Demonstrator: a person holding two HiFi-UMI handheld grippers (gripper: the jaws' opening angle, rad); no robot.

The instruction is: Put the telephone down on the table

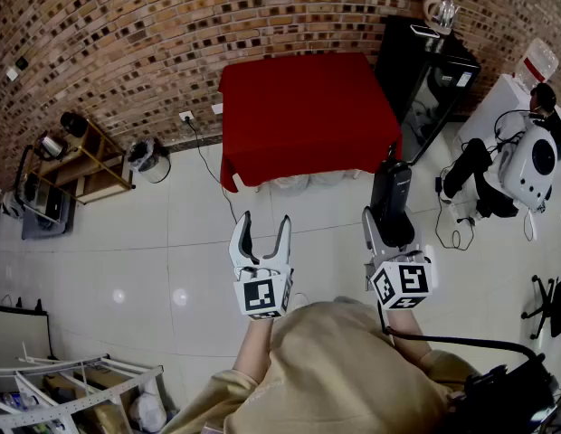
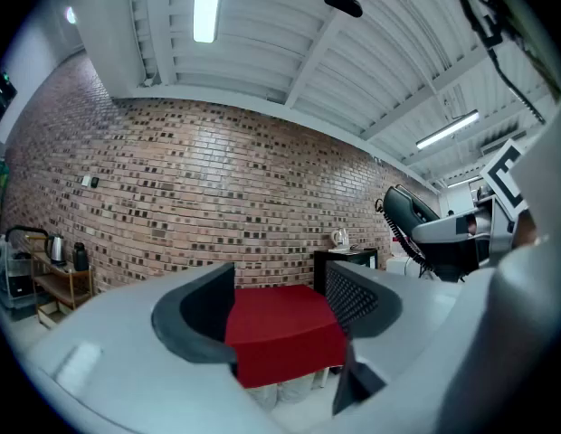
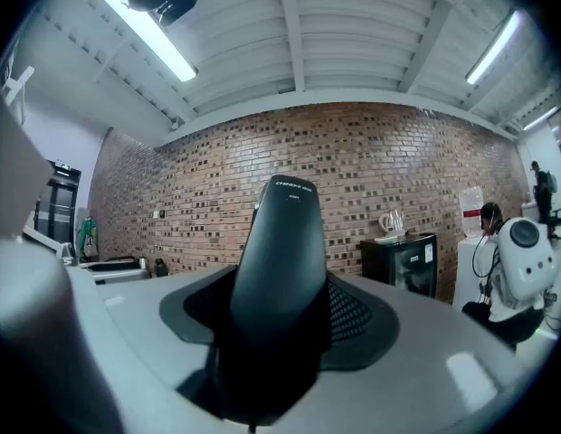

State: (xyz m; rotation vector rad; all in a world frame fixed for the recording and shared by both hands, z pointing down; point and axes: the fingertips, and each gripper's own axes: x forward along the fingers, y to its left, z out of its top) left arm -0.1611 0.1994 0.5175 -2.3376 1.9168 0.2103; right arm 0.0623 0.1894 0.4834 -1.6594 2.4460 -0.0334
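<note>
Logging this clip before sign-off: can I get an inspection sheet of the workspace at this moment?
Surface: red-clothed table, top bare.
Job's things: black telephone, held in the right claw, short of the table.
Clutter: nothing seen on the table.
Grippers: left claw open, empty; right claw shut on the telephone.
Cables: black cable from the wall socket across the floor; loose cables beside the white robot.
Surroundings: brick wall, black cabinet with a kettle, wooden shelf, tiled floor.

A red-clothed table (image 1: 303, 116) stands on the pale tiled floor (image 1: 154, 242).
</note>
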